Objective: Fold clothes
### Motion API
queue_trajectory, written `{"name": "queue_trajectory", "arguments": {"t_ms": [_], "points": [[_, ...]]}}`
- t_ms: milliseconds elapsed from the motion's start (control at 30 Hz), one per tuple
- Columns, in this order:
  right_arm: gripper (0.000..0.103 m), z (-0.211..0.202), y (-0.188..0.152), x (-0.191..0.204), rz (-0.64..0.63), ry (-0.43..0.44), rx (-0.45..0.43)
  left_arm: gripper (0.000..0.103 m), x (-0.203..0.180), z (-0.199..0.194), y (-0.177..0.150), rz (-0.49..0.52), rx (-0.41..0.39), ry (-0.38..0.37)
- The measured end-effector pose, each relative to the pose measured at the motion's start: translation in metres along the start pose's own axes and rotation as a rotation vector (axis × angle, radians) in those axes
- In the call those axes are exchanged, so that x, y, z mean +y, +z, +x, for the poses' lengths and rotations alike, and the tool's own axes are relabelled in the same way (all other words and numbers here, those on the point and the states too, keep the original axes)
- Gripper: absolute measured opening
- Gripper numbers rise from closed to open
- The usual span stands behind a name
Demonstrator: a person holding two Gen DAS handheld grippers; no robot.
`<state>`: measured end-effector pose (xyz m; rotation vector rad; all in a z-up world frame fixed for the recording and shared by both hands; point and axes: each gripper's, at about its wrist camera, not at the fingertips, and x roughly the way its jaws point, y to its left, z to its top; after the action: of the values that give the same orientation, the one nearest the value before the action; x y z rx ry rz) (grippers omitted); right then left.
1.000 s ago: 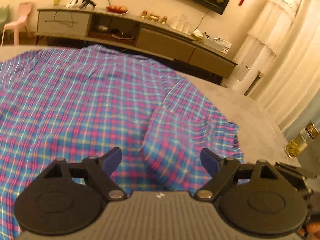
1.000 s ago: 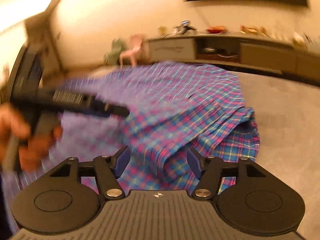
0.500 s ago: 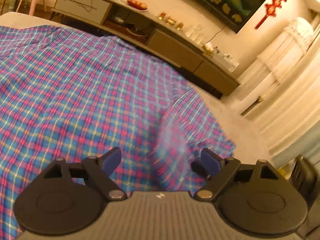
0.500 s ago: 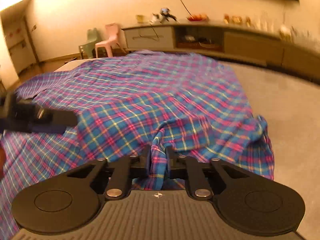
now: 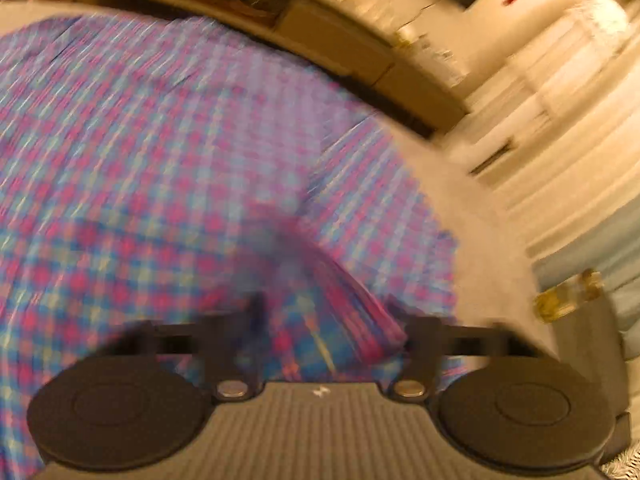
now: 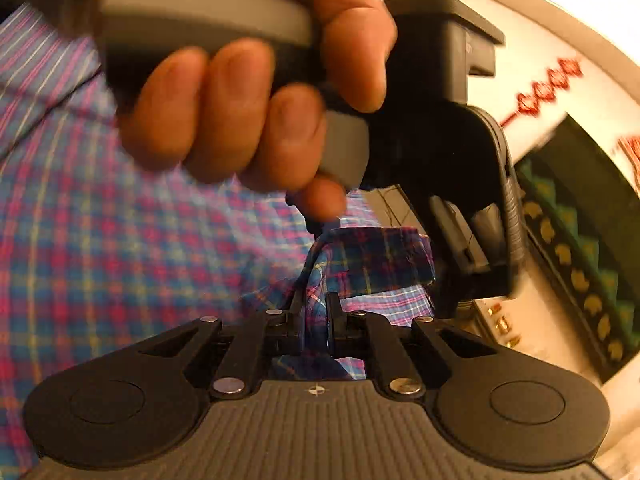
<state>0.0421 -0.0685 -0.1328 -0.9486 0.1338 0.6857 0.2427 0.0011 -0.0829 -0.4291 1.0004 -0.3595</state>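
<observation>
A blue, pink and yellow plaid shirt [image 5: 168, 152] lies spread over a grey surface. The left wrist view is blurred by motion. My left gripper [image 5: 328, 320] has its fingers apart with a raised fold of the shirt between them; whether they touch it is unclear. My right gripper [image 6: 316, 312] is shut on a bunched fold of the shirt [image 6: 372, 260] and holds it lifted. The hand holding the left gripper [image 6: 248, 112] fills the upper right wrist view, just above the pinched cloth.
The grey surface [image 5: 472, 216] shows bare to the right of the shirt. A low TV cabinet [image 5: 360, 48] runs along the back wall. White curtains [image 5: 568, 92] hang at the right. A glass jar [image 5: 568, 300] stands near the surface's right edge.
My right gripper shut on a shirt fold and has lifted and turned it toward the left gripper. My left gripper swung quickly over the shirt, and a fold now stands between its fingers.
</observation>
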Motion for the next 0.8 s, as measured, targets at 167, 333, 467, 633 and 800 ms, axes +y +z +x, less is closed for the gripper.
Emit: {"name": "queue_trajectory", "arguments": {"t_ms": [167,333,467,633,800], "points": [[0.024,-0.011,-0.009,-0.008,0.121,0.051,0.031,0.003,-0.002,-0.032,-0.001,0.039,-0.181,-0.027],[0.070,-0.047,-0.017,-0.062,0.474,0.066,0.022,0.003,-0.034,-0.108,0.021,0.171,-0.492,-0.121],[0.088,-0.081,-0.035,-0.104,0.780,-0.038,0.082,0.003,-0.024,-0.148,0.037,0.159,-0.649,-0.096],[0.092,-0.125,-0.097,-0.089,1.181,-0.163,0.336,0.003,0.012,-0.140,0.086,0.106,-0.696,-0.036],[0.091,-0.154,-0.127,-0.039,1.317,-0.214,0.548,0.003,-0.003,-0.134,0.145,0.147,-0.722,-0.054]]}}
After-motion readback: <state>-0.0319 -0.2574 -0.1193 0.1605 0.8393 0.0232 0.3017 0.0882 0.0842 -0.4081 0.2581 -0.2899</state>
